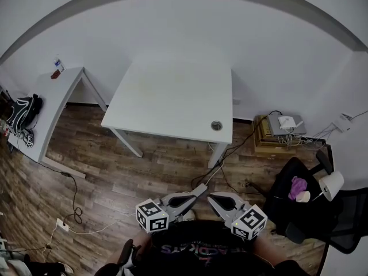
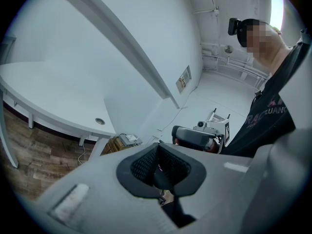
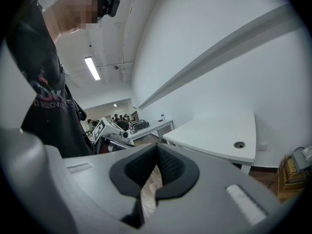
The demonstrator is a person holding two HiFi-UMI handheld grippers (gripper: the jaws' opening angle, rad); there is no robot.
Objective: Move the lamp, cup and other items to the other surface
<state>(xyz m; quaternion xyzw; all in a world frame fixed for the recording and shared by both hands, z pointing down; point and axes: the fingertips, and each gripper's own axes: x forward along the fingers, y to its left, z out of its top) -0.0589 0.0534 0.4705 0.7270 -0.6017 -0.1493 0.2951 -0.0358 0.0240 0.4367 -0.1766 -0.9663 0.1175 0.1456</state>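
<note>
Lamp: small, white shade, lamp (image 1: 332, 184) on the black chair (image 1: 313, 223) at the right edge of the head view; upright or leaning, can't tell.
Cup: pale cup (image 1: 303, 196) on the same seat, just beside the lamp, touching or nearly touching a purple item (image 1: 297, 186).
Writing: black-and-white square markers on the cube of each gripper. Light print on the person's black shirt, only partly seen, not readable. No brand readable on lamp or cup.
Lamp/cup vs. grippers: to the right of both grippers and well apart from them; the right one is nearer.
Left gripper: left gripper (image 1: 201, 189) low in the head view, in front of the person; jaws closed together, pads meeting, nothing btw. them (image 2: 158, 165).
Right gripper: right gripper (image 1: 211, 198) just beside the left, tips pointing toward each other; jaws also pressed together, empty (image 3: 157, 165).
Table: white table (image 1: 172, 96) ahead of the grippers, bare top w. a round cable hole (image 1: 216, 125) near its right corner.
2nd desk: white desk (image 1: 52, 105) at left, w. a black bag (image 1: 23, 114) and a small red thing (image 1: 56, 73) on it.
Floor: wood planks, cables across it, a white socket block (image 1: 62, 225) at lower left.
By the wall: wooden box (image 1: 276, 140) w. a white device on top, right of the table.
Room: white walls.
</note>
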